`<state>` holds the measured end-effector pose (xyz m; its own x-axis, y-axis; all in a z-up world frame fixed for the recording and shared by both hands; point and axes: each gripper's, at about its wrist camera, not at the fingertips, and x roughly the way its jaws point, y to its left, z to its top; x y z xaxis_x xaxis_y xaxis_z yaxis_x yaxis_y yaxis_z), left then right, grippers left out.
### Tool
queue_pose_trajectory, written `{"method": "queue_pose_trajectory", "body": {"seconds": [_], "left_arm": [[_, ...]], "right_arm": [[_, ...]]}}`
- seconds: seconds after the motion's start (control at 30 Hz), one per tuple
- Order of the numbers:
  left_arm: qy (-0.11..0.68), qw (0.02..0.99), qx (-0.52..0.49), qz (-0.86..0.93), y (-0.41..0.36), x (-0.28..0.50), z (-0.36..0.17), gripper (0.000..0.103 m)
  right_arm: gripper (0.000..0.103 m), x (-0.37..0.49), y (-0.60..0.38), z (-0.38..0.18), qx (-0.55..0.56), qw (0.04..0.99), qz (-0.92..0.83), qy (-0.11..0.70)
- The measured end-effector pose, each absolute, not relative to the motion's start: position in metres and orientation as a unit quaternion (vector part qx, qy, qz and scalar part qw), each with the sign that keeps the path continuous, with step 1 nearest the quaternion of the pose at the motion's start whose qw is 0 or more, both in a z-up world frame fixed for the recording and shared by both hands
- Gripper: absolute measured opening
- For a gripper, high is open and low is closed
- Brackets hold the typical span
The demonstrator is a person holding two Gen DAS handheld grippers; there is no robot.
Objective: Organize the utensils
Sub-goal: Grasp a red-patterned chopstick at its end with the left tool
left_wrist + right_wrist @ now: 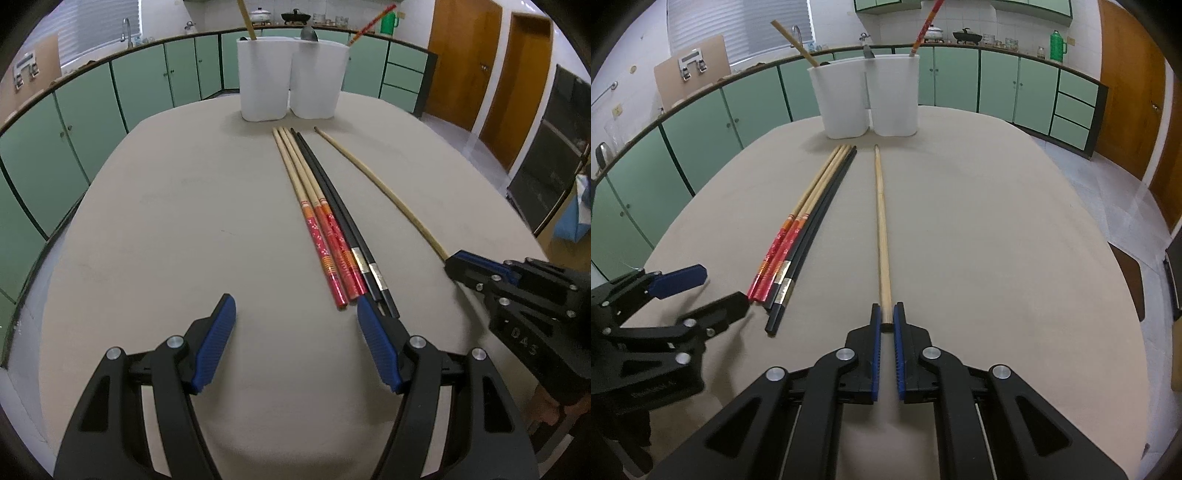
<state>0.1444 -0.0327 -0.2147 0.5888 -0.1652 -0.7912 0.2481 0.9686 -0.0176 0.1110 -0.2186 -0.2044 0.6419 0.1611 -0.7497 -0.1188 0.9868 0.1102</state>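
A plain wooden chopstick (pixel 881 221) lies on the beige table (pixel 997 240), pointing at the white holder. My right gripper (pixel 886 314) is shut on its near end; it also shows in the left wrist view (pixel 452 264). Left of it lie red-handled wooden chopsticks (pixel 317 221) and two black chopsticks (pixel 343 221) side by side. My left gripper (pixel 295 306) is open and empty, its right finger (pixel 373 328) beside the black chopsticks' near ends. A white two-compartment holder (pixel 291 79) at the far edge holds a wooden chopstick, a red chopstick and a metal utensil.
Green cabinets (pixel 74 110) curve around behind the table. Wooden doors (pixel 465 62) stand at the right. The table edge (pixel 66 229) runs close on the left.
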Motion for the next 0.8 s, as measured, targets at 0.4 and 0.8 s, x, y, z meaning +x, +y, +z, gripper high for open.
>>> {"method": "queue_pose_trajectory", "body": {"seconds": [0.4,0.8], "left_arm": [[0.437,0.896,0.032,-0.071,-0.009,0.146,-0.214,0.066],[0.433,0.897,0.034,-0.088,-0.021,0.153,-0.216,0.038]], "right_arm": [[0.007,0.112,-0.222,-0.205,0.034,0.905,0.088,0.414],[0.008,0.113,-0.220,-0.206,0.036,0.904,0.091,0.415]]}}
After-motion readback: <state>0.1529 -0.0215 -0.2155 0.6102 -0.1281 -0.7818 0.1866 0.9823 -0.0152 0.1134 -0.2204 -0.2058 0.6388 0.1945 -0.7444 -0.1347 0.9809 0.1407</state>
